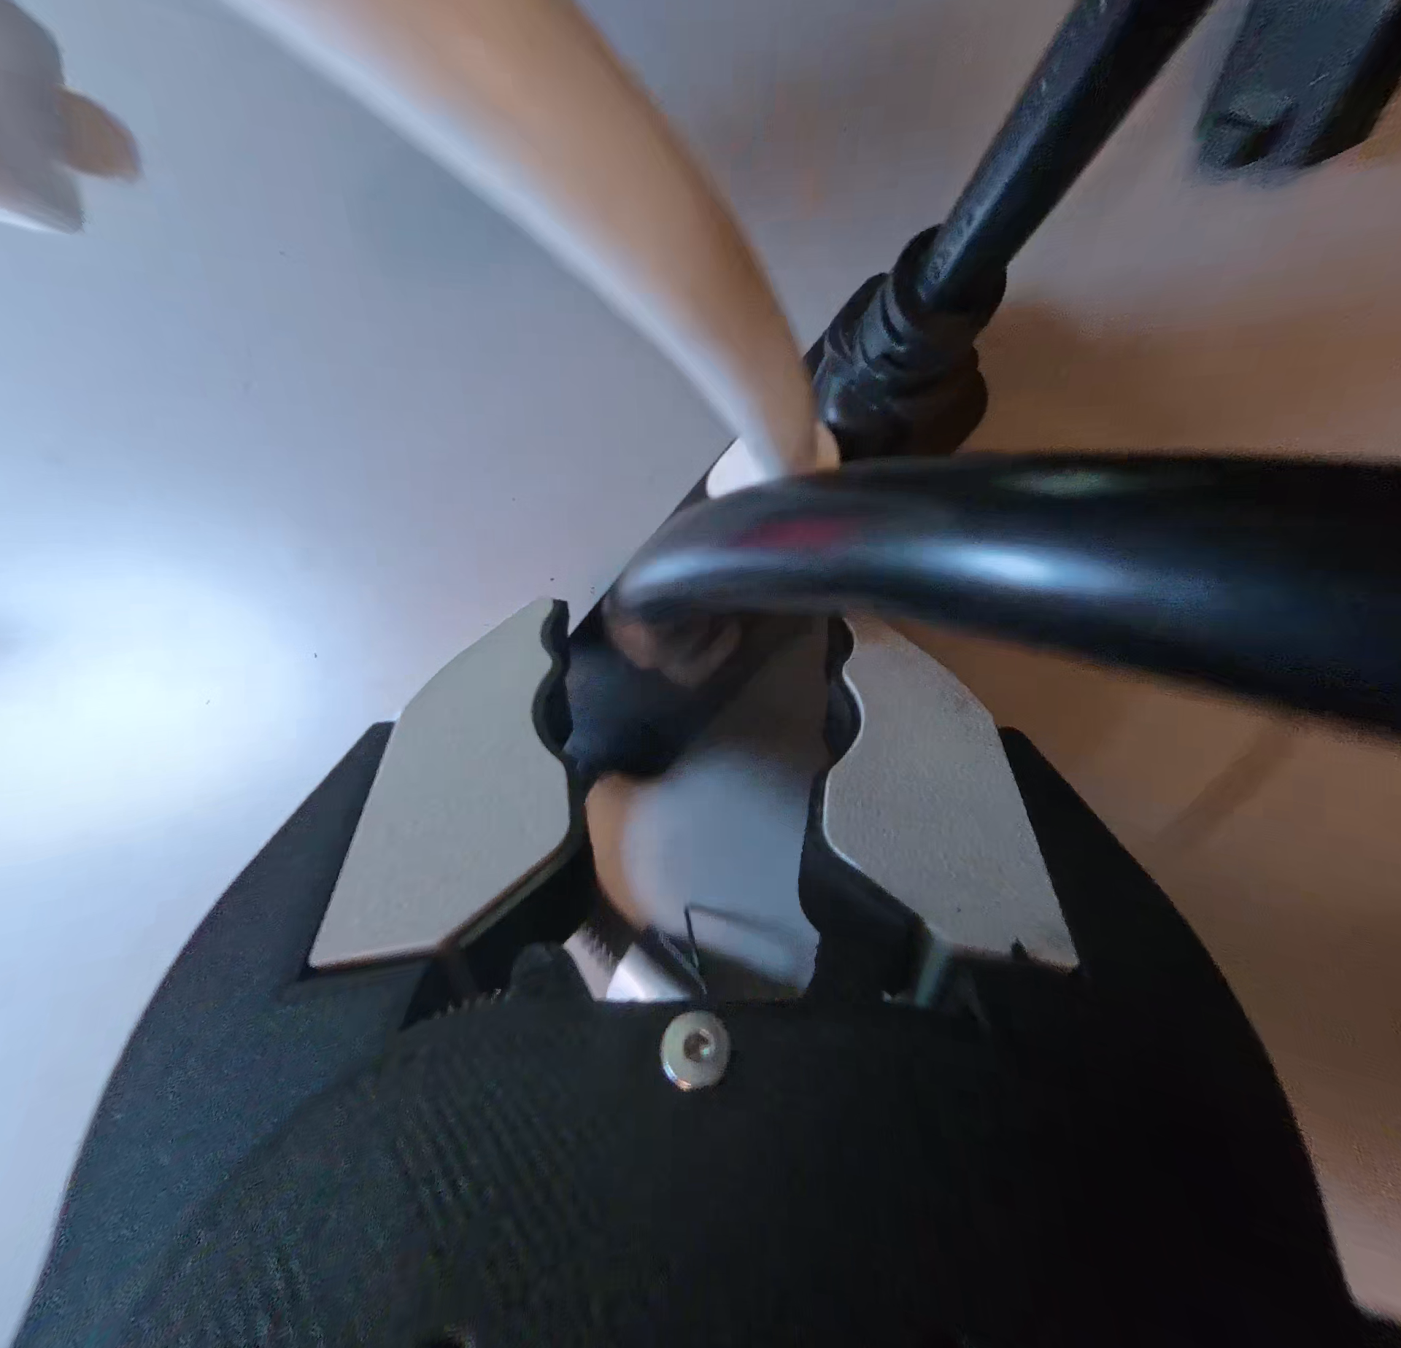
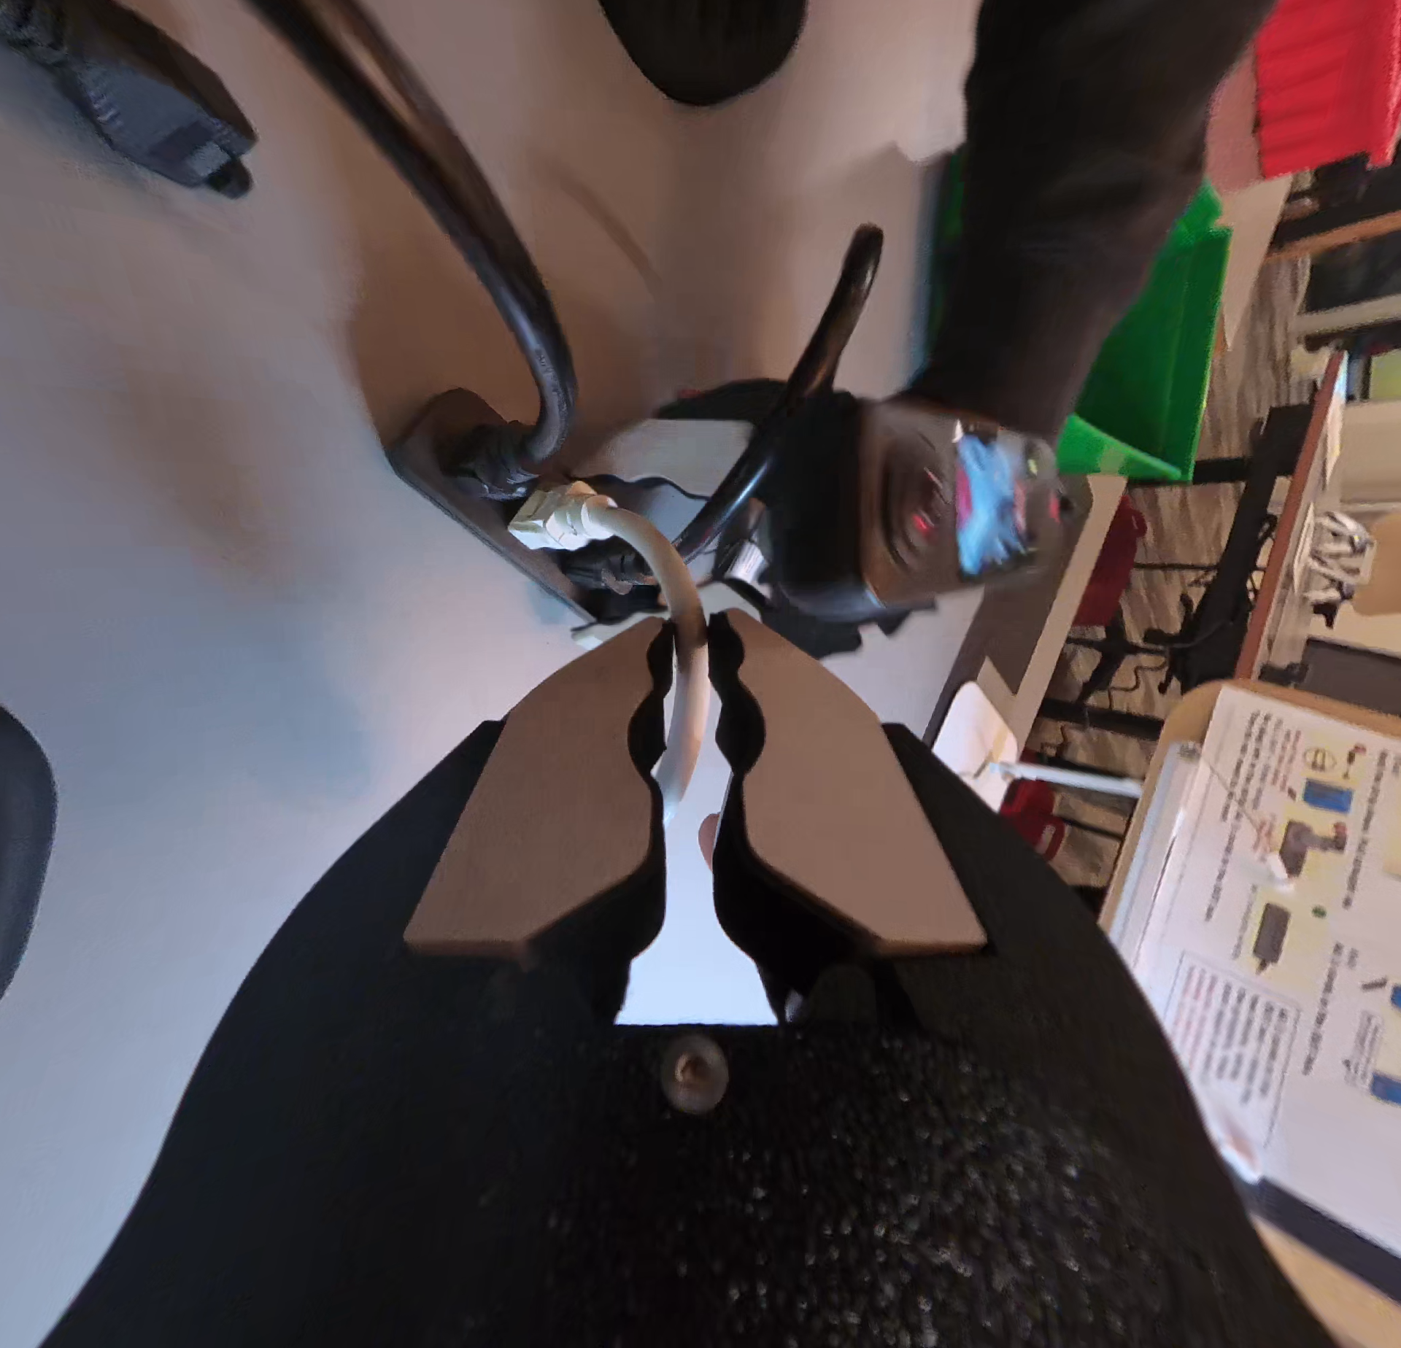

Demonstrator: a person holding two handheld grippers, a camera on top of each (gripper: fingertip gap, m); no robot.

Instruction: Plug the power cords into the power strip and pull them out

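Jaws of the right gripper [image 2: 690, 633] are nearly together around the thin white cord [image 2: 686, 705], likely to tug its white plug [image 2: 550, 516] from the dark power strip [image 2: 485, 508] just beyond. The left gripper [image 1: 701, 629] is clamped on the strip's near end, apparently steadying it on the pale table [image 2: 189, 478]; thick black cords [image 1: 1061, 546] cross beyond it.

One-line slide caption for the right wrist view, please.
Right gripper closed around the white cord leading to its plug in the dark power strip.
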